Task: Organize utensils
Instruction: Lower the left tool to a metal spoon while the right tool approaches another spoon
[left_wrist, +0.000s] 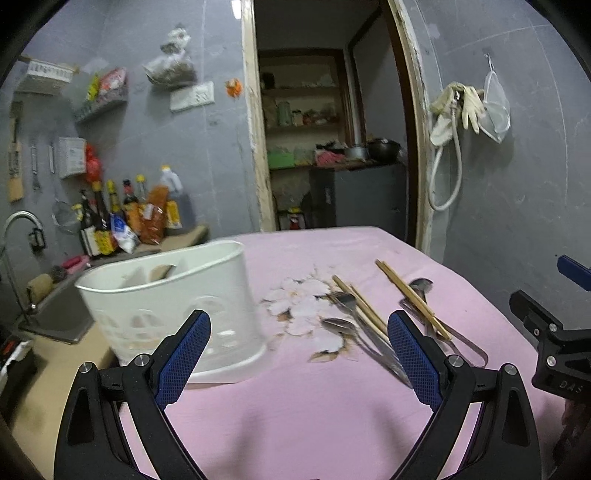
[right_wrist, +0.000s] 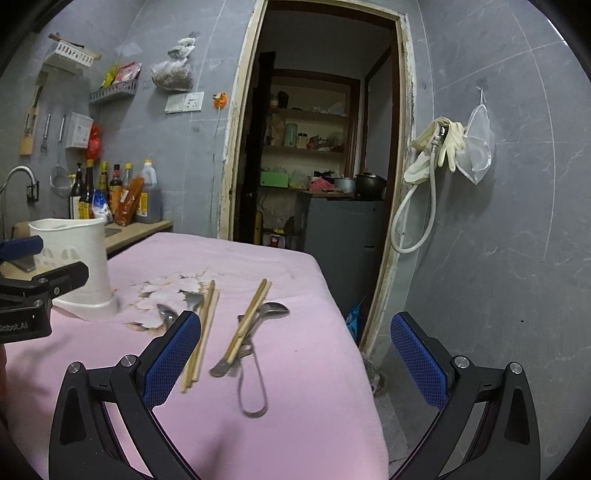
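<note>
Jaws on my left gripper (left_wrist: 299, 354) stand wide apart with nothing between the blue pads. From the left wrist view, the white utensil holder (left_wrist: 173, 310) stands upright on the pink-covered counter (left_wrist: 295, 413), just ahead of my left finger; it has cut-out holes low on its wall and dividers inside, and I can see nothing sticking up out of it. To its right, past a flower print on the cloth, the utensils lie loose: one pair of wooden chopsticks (left_wrist: 360, 304) across metal spoons (left_wrist: 341, 325), and a second pair of chopsticks (left_wrist: 410, 295) across another spoon and a wire-loop handle. Part of my right gripper shows at the right edge.

From the right wrist view, jaws on my right gripper (right_wrist: 295, 354) are likewise fully spread and empty. It hangs above the counter's near right corner. The first pair of chopsticks lies just beside its left finger; the second pair rests atop a ladle-like spoon (right_wrist: 275, 310) and the wire loop (right_wrist: 253, 391). The holder stands well left.
</note>
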